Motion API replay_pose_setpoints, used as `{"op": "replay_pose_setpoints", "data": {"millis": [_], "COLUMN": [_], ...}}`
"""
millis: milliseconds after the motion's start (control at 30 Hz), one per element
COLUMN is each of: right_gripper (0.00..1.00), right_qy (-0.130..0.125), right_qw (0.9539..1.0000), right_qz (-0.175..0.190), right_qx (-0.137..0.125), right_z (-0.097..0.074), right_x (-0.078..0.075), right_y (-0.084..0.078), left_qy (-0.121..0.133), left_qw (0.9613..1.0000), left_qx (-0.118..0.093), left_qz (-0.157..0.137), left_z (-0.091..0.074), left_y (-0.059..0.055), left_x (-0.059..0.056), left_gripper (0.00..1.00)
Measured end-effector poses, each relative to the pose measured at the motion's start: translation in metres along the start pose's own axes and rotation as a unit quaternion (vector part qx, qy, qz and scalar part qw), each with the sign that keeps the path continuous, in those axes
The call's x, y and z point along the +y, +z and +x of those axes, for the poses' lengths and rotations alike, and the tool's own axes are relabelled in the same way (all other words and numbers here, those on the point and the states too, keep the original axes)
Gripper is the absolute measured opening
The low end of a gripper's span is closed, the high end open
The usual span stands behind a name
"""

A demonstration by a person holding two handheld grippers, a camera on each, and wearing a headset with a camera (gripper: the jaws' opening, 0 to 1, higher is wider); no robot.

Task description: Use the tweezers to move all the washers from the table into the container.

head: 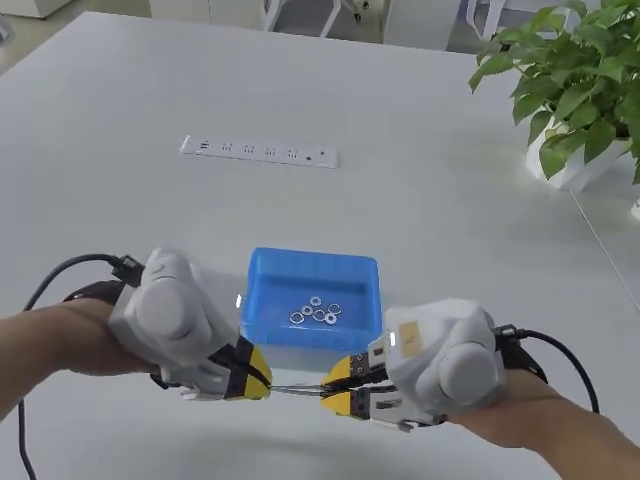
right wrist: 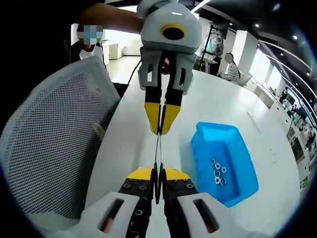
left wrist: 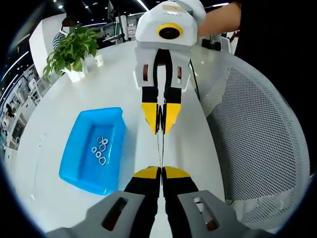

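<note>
A thin pair of metal tweezers (head: 298, 390) is held level just above the table, one end in each gripper. My left gripper (head: 258, 377) is shut on one end, and my right gripper (head: 338, 388) is shut on the other, yellow tips facing each other. Just behind them stands a blue container (head: 312, 260) holding several washers (head: 316, 312). In the left gripper view the tweezers (left wrist: 160, 148) run from my left gripper (left wrist: 161, 171) up to the right gripper (left wrist: 161, 126), with the container (left wrist: 81, 173) to the left. In the right gripper view the tweezers (right wrist: 157, 151) cross from my right gripper (right wrist: 157, 173) to the left gripper (right wrist: 160, 128).
A white power strip (head: 260, 152) lies farther back on the grey table. A potted plant (head: 575, 85) stands at the far right. A mesh chair (left wrist: 257, 148) sits at the table's near edge.
</note>
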State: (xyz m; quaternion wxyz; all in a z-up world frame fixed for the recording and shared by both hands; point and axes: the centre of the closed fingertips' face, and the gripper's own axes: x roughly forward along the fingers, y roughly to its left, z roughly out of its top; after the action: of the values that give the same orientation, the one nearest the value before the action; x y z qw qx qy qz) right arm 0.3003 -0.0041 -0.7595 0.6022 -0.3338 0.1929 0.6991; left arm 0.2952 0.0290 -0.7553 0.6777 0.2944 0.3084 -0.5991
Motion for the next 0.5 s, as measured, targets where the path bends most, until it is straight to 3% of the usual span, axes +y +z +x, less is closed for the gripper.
{"op": "replay_pose_setpoints", "data": {"millis": [500], "right_gripper": [0.09], "right_qy": [0.013], "right_qw": [0.9997], "right_qz": [0.012], "right_qx": [0.017], "right_z": [0.018], "right_x": [0.002], "right_y": [-0.018], "left_qy": [-0.005], "left_qw": [0.9998], "left_qx": [0.017], "left_qz": [-0.013], "left_z": [0.016], "left_y": [-0.016], "left_x": [0.001], "left_gripper": [0.05]}}
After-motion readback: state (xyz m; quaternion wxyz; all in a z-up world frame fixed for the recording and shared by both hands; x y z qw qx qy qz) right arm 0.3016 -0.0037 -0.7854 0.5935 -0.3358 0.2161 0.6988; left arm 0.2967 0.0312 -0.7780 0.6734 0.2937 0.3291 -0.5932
